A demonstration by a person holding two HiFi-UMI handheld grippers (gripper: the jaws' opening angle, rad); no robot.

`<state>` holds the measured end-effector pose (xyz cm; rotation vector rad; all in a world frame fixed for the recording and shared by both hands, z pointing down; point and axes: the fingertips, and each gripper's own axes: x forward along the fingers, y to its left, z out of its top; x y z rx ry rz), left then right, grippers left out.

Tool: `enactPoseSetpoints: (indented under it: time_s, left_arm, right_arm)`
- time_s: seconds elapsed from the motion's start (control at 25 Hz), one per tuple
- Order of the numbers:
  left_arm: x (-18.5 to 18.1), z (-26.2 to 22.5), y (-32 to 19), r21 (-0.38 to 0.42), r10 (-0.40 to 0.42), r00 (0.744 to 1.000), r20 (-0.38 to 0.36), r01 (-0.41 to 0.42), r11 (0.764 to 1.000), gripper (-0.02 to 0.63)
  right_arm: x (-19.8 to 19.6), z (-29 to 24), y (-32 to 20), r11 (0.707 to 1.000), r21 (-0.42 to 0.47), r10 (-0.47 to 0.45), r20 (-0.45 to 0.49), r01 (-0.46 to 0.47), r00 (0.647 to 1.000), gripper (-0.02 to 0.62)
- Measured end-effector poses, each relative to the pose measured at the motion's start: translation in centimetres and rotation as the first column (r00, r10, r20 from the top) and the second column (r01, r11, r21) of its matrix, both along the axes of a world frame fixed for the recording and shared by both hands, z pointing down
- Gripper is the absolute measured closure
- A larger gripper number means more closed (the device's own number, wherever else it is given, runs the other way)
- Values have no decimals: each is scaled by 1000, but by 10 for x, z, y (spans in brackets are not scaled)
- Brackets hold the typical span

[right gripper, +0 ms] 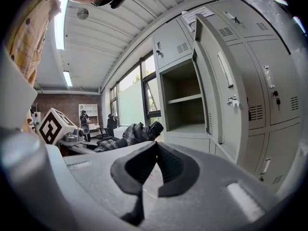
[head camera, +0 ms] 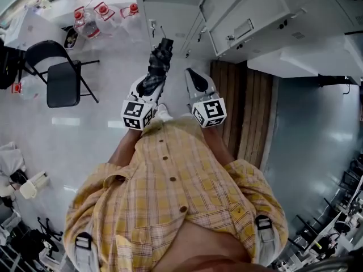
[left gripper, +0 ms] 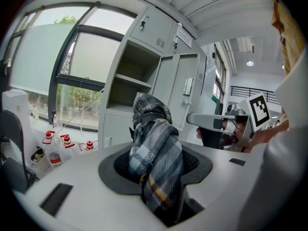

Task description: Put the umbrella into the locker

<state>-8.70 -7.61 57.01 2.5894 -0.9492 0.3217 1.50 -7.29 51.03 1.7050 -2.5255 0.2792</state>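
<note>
One carry in hand: left hand-held gripper (head camera: 148, 86) clamped on the folded umbrella (head camera: 160, 58), short of the open locker (right gripper: 169, 44); right hand-held gripper (right gripper: 155, 150) closed, empty; next, easing it past the door (right gripper: 211, 76) onto a shelf (right gripper: 187, 98).

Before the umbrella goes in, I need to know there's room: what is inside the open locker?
The open locker shows one shelf, with nothing seen above or beneath it. Its door covers the right edge of the inside.
</note>
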Motion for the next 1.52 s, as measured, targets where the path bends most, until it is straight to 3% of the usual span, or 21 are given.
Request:
enactPoseSetpoints:
  time_s: [0.4, 0.72, 1.52]
  left_arm:
    - [11, 9, -15, -20, 5, 1000, 14, -4, 1000, 425]
    - [21, 4, -52, -15, -64, 998, 24, 64, 998, 425]
    - [76, 2, -139, -29, -122, 993, 0, 122, 992, 425]
  right_arm:
    - [6, 2, -19, 1000, -1, -26, 1, 26, 1000, 598]
    - [20, 0, -47, 997, 19, -76, 19, 76, 997, 598]
    - [45, 4, -112, 983, 52, -176, 12, 175, 984, 598]
